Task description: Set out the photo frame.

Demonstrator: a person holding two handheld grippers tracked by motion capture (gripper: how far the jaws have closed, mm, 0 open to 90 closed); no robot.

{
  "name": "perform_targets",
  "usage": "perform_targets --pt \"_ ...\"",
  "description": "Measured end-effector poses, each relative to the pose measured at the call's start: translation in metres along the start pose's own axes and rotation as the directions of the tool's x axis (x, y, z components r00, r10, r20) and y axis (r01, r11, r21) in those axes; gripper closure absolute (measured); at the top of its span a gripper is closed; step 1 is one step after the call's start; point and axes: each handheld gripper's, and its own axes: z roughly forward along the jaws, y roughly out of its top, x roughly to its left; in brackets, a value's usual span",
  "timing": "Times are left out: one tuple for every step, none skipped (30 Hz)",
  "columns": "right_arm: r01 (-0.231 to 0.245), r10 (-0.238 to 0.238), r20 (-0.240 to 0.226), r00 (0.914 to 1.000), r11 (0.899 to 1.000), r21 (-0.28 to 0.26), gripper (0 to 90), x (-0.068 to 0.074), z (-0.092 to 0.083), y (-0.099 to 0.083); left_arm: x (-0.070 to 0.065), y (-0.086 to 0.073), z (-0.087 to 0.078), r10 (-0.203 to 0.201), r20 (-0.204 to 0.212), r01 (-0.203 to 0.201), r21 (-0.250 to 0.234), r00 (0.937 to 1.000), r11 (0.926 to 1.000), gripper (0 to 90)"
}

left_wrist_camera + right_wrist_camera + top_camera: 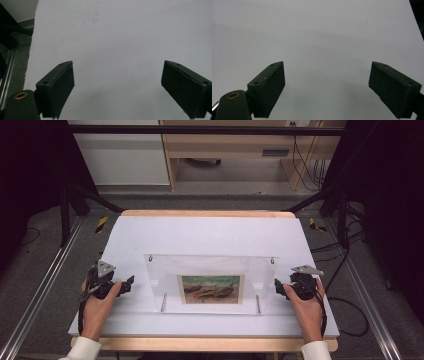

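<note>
Between the left gripper [131,281] and the right gripper [276,286], both gaping and holding nothing, a clear acrylic frame [210,283] lies flat on the white table [210,232], long axis left to right, enclosing a small boat painting [210,289].

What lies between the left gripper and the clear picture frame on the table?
Nothing: in the high view, only a bare strip of the white table cover separates the left gripper from the clear picture frame.
</note>
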Motion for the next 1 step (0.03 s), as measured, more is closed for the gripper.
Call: perform_targets --pt "0.009 -0.009 0.005 0.9999 1.0 -0.003 15.9 0.0013 -0.0006 0.0 -0.0014 0.0 0.0 0.021 -0.002 -0.021 0.001 0.9998 0.9998 10.4"
